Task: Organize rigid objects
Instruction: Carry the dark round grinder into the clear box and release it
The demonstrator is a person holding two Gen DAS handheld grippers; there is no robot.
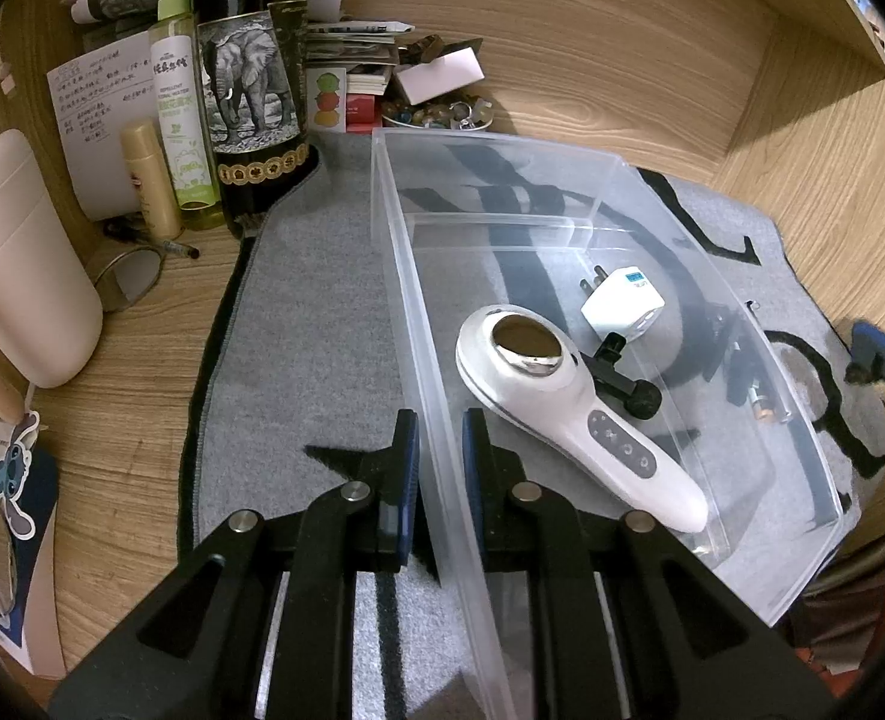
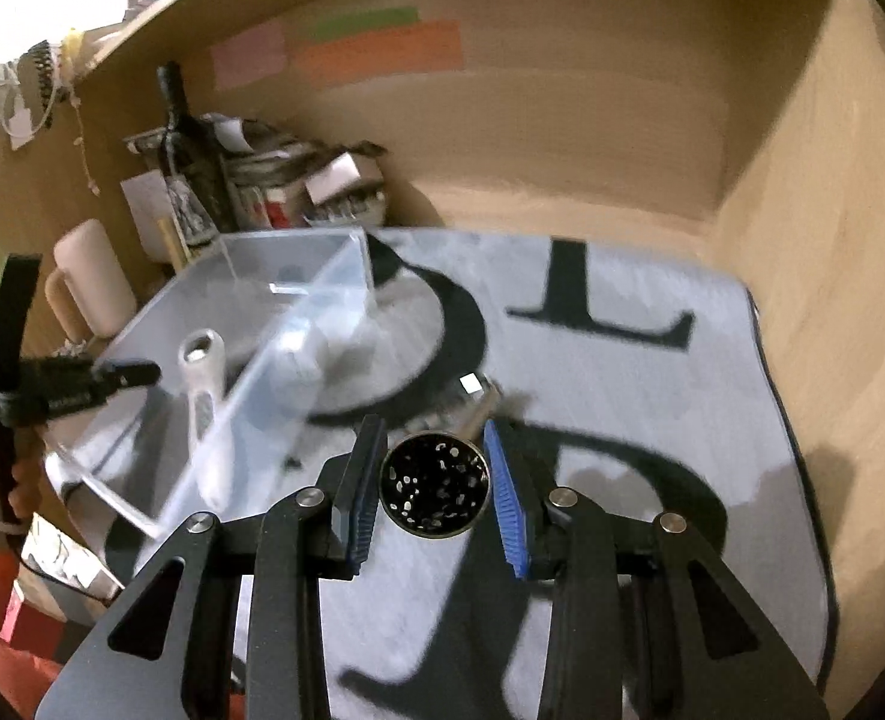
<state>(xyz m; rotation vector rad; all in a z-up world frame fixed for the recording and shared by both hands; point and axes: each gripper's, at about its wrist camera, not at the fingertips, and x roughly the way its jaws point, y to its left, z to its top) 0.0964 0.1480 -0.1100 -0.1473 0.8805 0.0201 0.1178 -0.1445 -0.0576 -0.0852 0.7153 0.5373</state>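
Observation:
A clear plastic bin lies on the grey mat. My left gripper is shut on the bin's left wall, one finger inside and one outside. Inside lie a white handheld device, a white plug adapter and a small black clamp. My right gripper is shut on a round black speckled tin and holds it above the mat, to the right of the bin. The right wrist view is blurred. A small metal object lies on the mat beyond the tin.
A dark elephant-label bottle, a green spray bottle, a tan tube, papers and a bead dish crowd the back left. A cream jug stands at the left. Wooden walls enclose the desk at back and right.

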